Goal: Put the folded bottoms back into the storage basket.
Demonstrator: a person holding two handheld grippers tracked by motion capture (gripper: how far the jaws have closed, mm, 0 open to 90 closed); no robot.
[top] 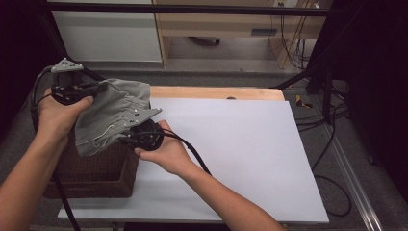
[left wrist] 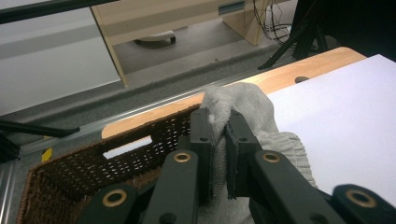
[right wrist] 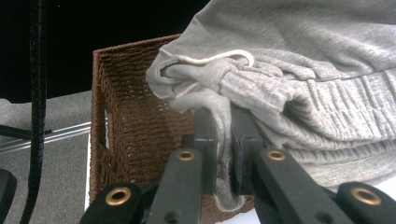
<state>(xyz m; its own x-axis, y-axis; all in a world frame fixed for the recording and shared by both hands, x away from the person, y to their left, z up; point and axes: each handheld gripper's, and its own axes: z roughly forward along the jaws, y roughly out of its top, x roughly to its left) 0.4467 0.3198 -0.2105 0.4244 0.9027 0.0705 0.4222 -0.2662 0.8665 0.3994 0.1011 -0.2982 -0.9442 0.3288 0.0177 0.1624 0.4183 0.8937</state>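
Two tools are clamping the grey garment as I'm holding it above the wicker basket: left tool on its far edge, right tool on its near edge, long axis running between them, the counter lying rightward.

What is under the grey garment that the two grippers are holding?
Under the grey garment, held up by the left gripper and right gripper, stands a brown woven basket. Its near wall shows; the cloth covers most of its opening, so any contents cannot be seen.
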